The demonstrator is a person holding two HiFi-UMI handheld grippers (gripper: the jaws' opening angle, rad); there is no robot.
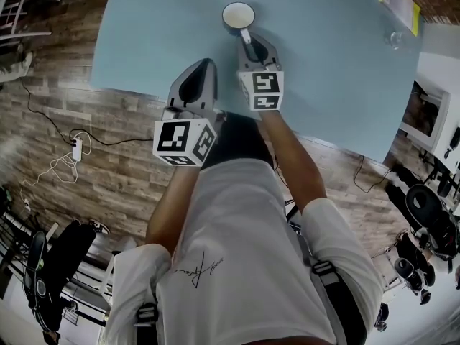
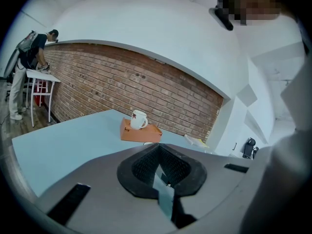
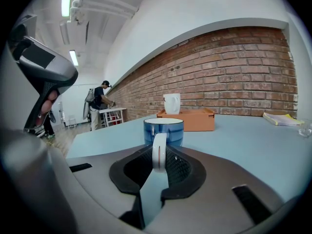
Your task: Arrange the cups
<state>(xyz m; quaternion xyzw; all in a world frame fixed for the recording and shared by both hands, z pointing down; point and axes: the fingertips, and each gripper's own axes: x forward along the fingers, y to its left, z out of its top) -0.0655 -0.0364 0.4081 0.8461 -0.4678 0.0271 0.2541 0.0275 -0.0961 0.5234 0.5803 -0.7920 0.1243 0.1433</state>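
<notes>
Jaws of the right gripper [image 3: 159,167] pinch the handle of the blue cup [image 3: 164,130], which stands upright on the bench [image 3: 253,145], probably ready for shifting; the left gripper [image 2: 163,182] hangs back empty, jaws barely apart.

From my feed I see a pale blue table [image 1: 338,85] on a wood floor [image 1: 129,171] strewn with cables [image 1: 75,152], a yellow booklet [image 1: 397,2] at its corner, a brick wall [image 3: 234,67] behind, and a person [image 3: 100,99] at a white side table [image 3: 113,111].
</notes>
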